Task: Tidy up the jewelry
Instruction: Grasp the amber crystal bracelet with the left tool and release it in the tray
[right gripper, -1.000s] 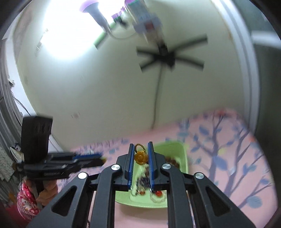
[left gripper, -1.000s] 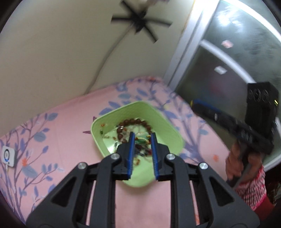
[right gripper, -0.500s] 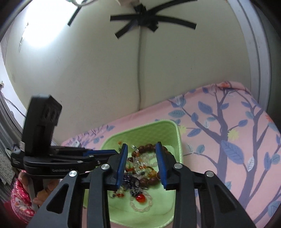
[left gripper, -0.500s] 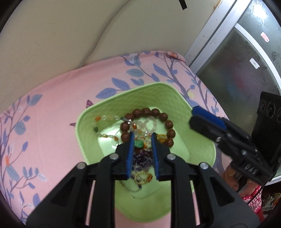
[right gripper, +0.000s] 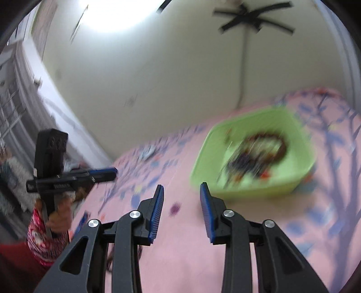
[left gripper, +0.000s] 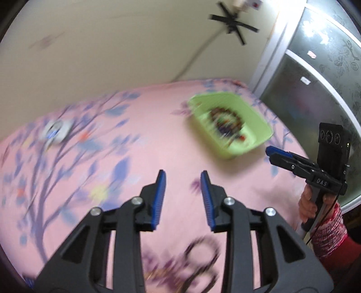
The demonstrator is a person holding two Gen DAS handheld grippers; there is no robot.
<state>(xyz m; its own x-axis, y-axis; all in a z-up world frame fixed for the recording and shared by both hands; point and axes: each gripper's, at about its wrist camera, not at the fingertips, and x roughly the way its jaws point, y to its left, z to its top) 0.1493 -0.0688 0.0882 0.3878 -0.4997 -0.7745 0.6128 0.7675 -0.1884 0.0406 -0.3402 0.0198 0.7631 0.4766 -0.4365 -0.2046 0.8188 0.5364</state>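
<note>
Both views blurred. Left gripper (left gripper: 183,177) fingers spread, nothing between them, over the pink floral sheet (left gripper: 140,144); right gripper (right gripper: 181,189) likewise spread and empty. Green tray (left gripper: 259,121) of beaded jewelry (left gripper: 227,122) sits on the sheet ahead of both grippers, apart from them. Left view only — a small white device (left gripper: 56,131) and dark loops (left gripper: 200,254), unclear, near the bottom edge. Right view only — bright ceiling light (right gripper: 119,13). Legible: "DAS" on the right gripper's body.

Both wrist views look down across the pink bedspread (left gripper: 140,139), sharing the green tray (right gripper: 243,191).
</note>
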